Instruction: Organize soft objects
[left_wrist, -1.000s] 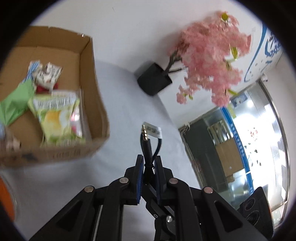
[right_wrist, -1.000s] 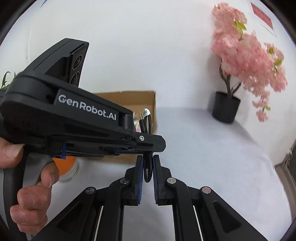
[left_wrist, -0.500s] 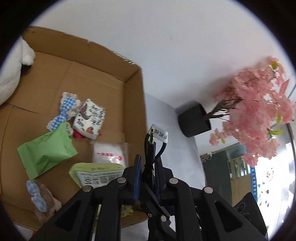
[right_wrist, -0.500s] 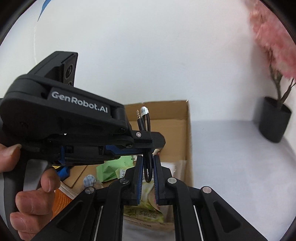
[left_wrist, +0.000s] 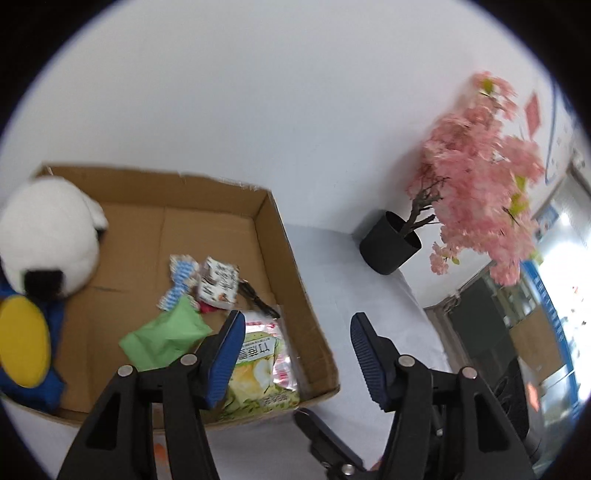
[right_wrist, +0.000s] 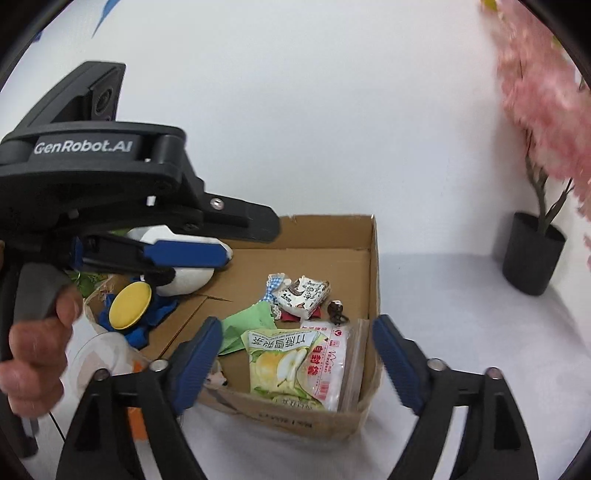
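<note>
A black audio cable (left_wrist: 255, 299) (right_wrist: 336, 310) lies loose inside the cardboard box (left_wrist: 291, 266) (right_wrist: 375, 280), next to a small printed packet (left_wrist: 218, 284). My left gripper (left_wrist: 297, 325) hangs over the box's right wall, its jaws opening with nothing between them. In the right wrist view the left gripper (right_wrist: 251, 242) sits above the box's left side, held by a hand (right_wrist: 33, 350). My right gripper (right_wrist: 297, 326) hovers over the box's near end, its jaws also opening and empty. A white plush (left_wrist: 48, 229) and a blue plush with a yellow disc (right_wrist: 129, 301) fill the box's left.
The box also holds a green pouch (left_wrist: 166, 336), a pear snack bag (right_wrist: 280, 362) and a zip bag (right_wrist: 332, 358). A pink blossom tree in a black pot (left_wrist: 391, 247) (right_wrist: 532, 254) stands at the back right on the white tablecloth. Something orange (right_wrist: 136, 417) sits left of the box.
Both grippers, earlier shut together on the black cable, have opened wide and let it go; it now lies in the box. The left gripper rose over the box.
</note>
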